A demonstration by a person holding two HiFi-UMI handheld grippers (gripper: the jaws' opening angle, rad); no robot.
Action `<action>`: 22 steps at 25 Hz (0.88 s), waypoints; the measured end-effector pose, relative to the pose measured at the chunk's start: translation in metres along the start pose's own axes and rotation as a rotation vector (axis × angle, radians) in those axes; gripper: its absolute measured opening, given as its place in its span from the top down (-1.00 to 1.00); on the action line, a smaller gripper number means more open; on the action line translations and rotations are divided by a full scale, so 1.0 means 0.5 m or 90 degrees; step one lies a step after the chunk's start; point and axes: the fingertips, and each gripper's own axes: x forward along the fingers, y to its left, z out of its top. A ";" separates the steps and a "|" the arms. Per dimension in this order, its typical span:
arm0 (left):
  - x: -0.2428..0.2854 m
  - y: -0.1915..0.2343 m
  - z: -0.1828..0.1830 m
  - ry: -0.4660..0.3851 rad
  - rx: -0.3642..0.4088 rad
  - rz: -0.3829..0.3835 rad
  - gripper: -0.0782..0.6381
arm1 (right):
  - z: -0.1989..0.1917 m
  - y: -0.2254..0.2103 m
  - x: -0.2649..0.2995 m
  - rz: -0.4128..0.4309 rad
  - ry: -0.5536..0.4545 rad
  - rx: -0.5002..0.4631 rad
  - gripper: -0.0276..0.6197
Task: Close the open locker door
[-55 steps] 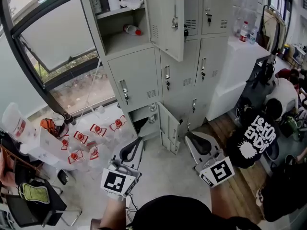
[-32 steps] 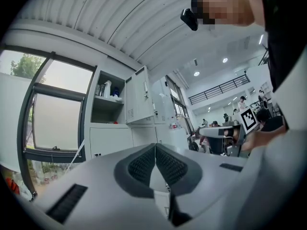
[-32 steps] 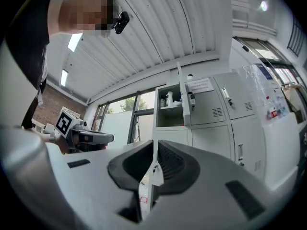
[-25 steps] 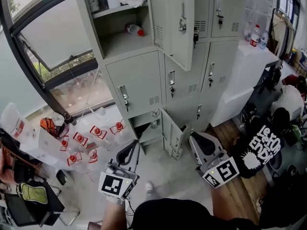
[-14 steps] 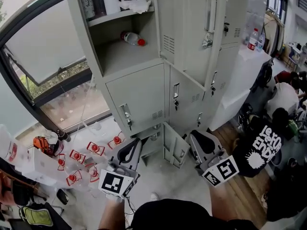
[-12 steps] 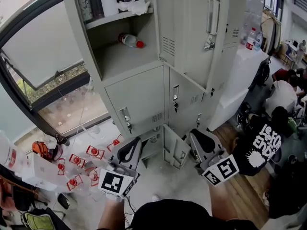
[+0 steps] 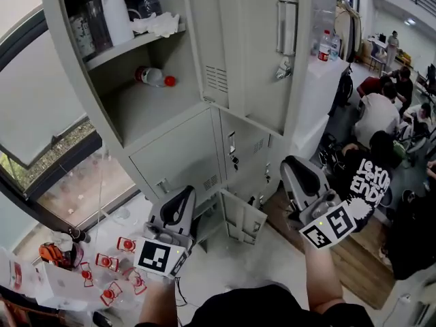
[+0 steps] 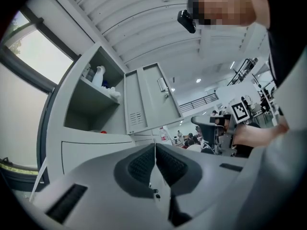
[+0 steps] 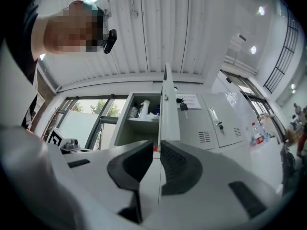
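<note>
In the head view the locker door [image 7: 255, 46] stands swung wide open at head height, well out from its compartment [image 7: 136, 107]. A bottle [image 7: 152, 78] lies at the back of the compartment floor, and a white cloth [image 7: 155, 24] sits at the front edge of the shelf above. The left gripper [image 7: 178, 203] and the right gripper [image 7: 300, 176] are both held low, apart from the door. A second, small door [image 7: 243, 216] also hangs open at floor level between them.

The left gripper view shows the left gripper [image 8: 155, 150] closed pad to pad with nothing between. The door [image 8: 153, 97] is seen face-on beyond it, out of reach.

The right gripper view shows the right gripper [image 9: 157, 159] parted by only a narrow slit and empty. The door's thin edge [image 9: 166, 109] lines up straight ahead of that slit, still well off.

The closing push has probably not begun. The likely troubles are these. A gripper tip pressed on smooth painted metal could skid off. A hard shove could make the door bounce back unlatched. The cloth, if it overhangs, could get pinched in the gap. The low door stands near the person's legs and could be knocked when stepping closer.
</note>
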 end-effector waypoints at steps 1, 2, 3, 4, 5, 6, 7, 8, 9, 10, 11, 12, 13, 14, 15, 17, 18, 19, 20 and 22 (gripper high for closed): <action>0.012 -0.002 0.007 -0.005 0.002 -0.006 0.72 | 0.015 -0.013 0.003 -0.004 -0.009 0.000 0.77; 0.022 -0.005 0.013 -0.011 0.002 -0.010 0.72 | 0.030 -0.026 0.005 -0.007 -0.017 0.001 0.77; 0.033 -0.007 0.020 -0.016 0.002 -0.013 0.72 | 0.044 -0.039 0.007 -0.010 -0.026 0.004 0.77; 0.043 -0.010 0.026 -0.022 0.002 -0.014 0.72 | 0.058 -0.051 0.010 -0.010 -0.035 0.009 0.77; 0.054 -0.012 0.033 -0.027 0.001 -0.016 0.72 | 0.071 -0.063 0.014 -0.009 -0.045 0.015 0.77; 0.065 -0.015 0.038 -0.032 0.000 -0.017 0.72 | 0.083 -0.073 0.019 -0.006 -0.053 0.020 0.77; 0.075 -0.017 0.043 -0.035 -0.002 -0.019 0.72 | 0.094 -0.082 0.024 -0.003 -0.059 0.024 0.77; 0.086 -0.019 0.047 -0.037 -0.002 -0.021 0.72 | 0.103 -0.091 0.030 -0.001 -0.065 0.026 0.77; 0.097 -0.020 0.050 -0.038 -0.003 -0.022 0.72 | 0.112 -0.099 0.037 0.000 -0.071 0.028 0.77; 0.108 -0.021 0.054 -0.039 -0.003 -0.022 0.72 | 0.121 -0.107 0.044 0.003 -0.077 0.031 0.76; 0.118 -0.021 0.057 -0.041 -0.003 -0.020 0.72 | 0.129 -0.112 0.051 0.009 -0.084 0.036 0.76; 0.128 -0.020 0.060 -0.042 -0.003 -0.017 0.72 | 0.137 -0.116 0.058 0.018 -0.091 0.043 0.76; 0.136 -0.021 0.063 -0.043 -0.004 -0.015 0.72 | 0.144 -0.117 0.065 0.030 -0.097 0.050 0.74; 0.143 -0.021 0.064 -0.043 -0.004 -0.013 0.72 | 0.149 -0.116 0.073 0.043 -0.102 0.057 0.68; 0.148 -0.022 0.066 -0.044 -0.004 -0.012 0.72 | 0.153 -0.115 0.080 0.057 -0.104 0.063 0.59; 0.156 -0.024 0.073 -0.050 0.003 -0.006 0.72 | 0.159 -0.111 0.094 0.079 -0.106 0.066 0.57; 0.158 -0.024 0.077 -0.053 0.010 -0.002 0.72 | 0.162 -0.109 0.100 0.088 -0.108 0.066 0.57; 0.160 -0.025 0.081 -0.055 0.017 0.002 0.72 | 0.165 -0.107 0.105 0.097 -0.109 0.065 0.57; 0.162 -0.025 0.084 -0.056 0.023 0.006 0.72 | 0.165 -0.105 0.111 0.107 -0.109 0.065 0.57; 0.164 -0.027 0.087 -0.055 0.029 0.012 0.72 | 0.162 -0.101 0.120 0.126 -0.107 0.073 0.57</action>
